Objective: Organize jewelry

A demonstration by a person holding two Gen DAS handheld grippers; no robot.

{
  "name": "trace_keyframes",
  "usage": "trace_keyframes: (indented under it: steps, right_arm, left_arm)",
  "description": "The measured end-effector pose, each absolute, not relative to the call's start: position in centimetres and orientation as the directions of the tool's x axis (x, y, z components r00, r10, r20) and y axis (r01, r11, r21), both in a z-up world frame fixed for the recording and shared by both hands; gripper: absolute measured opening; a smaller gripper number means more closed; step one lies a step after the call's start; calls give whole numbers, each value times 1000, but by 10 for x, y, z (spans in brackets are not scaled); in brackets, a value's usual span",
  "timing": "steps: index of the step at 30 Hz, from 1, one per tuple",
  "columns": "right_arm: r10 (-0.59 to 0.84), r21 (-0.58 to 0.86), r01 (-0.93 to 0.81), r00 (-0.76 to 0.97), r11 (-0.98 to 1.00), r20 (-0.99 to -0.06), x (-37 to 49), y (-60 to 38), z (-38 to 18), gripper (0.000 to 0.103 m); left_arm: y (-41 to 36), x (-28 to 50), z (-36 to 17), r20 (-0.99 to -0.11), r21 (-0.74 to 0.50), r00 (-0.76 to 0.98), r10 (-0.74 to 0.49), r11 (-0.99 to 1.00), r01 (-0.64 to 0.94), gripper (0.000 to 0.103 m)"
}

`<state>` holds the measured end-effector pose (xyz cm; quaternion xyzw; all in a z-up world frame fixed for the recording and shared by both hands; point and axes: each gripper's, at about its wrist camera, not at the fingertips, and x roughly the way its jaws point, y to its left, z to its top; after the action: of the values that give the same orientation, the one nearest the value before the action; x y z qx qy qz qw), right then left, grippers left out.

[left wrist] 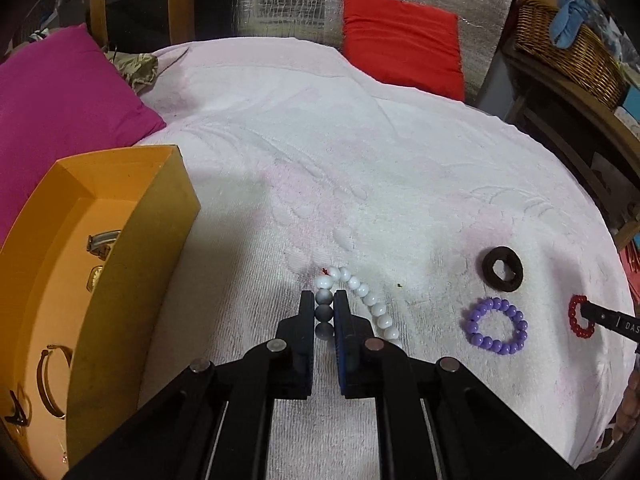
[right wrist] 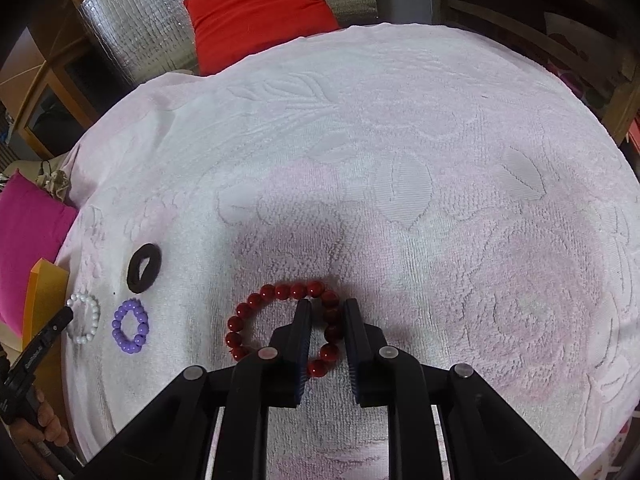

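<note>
The white bead bracelet lies on the pink towel, close to the orange box. The left gripper has its fingers pressed on one side of the beads, so it looks like it is gripping the bracelet. The red bead bracelet lies further right on the towel. The right gripper has one side of that ring between its fingers, but there are gaps beside the beads, so it looks open and not squeezing yet.

I think this is the picking-up step. Next, the left gripper would need to lift the white bracelet up and over the tall wall of the box, then let go inside. The right one needs to close first.

A purple bead bracelet and a dark ring wait between the two.

Some things are hard to see. The box wall hides much of what is inside; I can make out a watch and a thin bangle. The left gripper covers the near end of the white bracelet. The left view cuts off the far right edge of the towel
</note>
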<state>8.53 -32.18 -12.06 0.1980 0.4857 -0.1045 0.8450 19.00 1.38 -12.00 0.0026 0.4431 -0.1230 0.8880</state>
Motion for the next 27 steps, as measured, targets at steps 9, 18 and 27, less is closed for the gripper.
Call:
trace_keyframes:
  steps: [9,18,27]
  right_arm:
    - [116,316,277,558,907,-822,85,-304,-112,16]
    - [137,371,266,619,890,-774,80,-305,-101,16]
    - [181,403,291,569,868,-802,86,-314,-104,16]
  left_arm:
    - [16,187,-120,-789,-118,562,-247,959,256,9]
    - [26,184,-115,-779,-127,575,-249,961,245,9]
    - [23,186,-122,-800,-117,548,-242,960,253,9]
